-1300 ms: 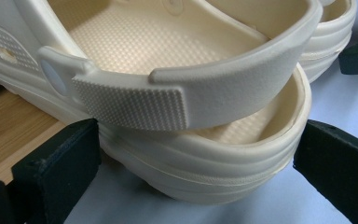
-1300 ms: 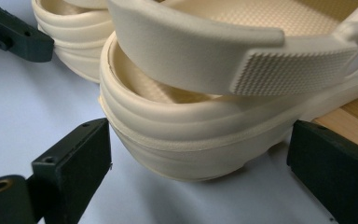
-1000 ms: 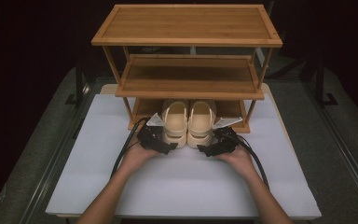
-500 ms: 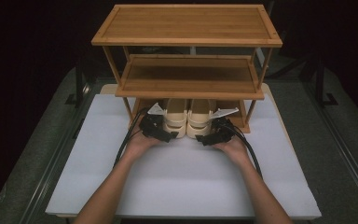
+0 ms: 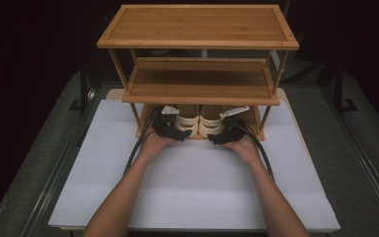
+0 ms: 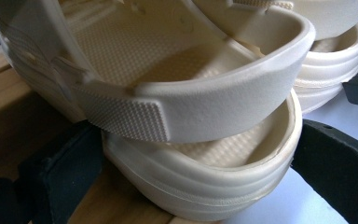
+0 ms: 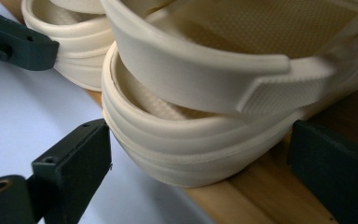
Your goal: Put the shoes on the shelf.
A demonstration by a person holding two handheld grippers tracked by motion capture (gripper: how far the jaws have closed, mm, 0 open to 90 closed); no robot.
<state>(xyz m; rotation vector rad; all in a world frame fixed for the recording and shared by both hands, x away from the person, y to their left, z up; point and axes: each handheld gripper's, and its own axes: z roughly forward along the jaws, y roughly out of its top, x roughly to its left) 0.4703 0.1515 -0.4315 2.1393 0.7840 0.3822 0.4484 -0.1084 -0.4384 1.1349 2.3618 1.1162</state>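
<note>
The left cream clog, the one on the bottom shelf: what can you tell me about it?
The left cream clog looks like soft moulded foam, with a ribbed sole edge, a dimpled footbed and a textured heel strap. It sits upright on the wooden rack's bottom shelf, heel overhanging the front edge, close beside its twin. The left gripper has its black jaws on either side of the heel; contact isn't clear.

A white mat covers the table — dark surroundings.
</note>
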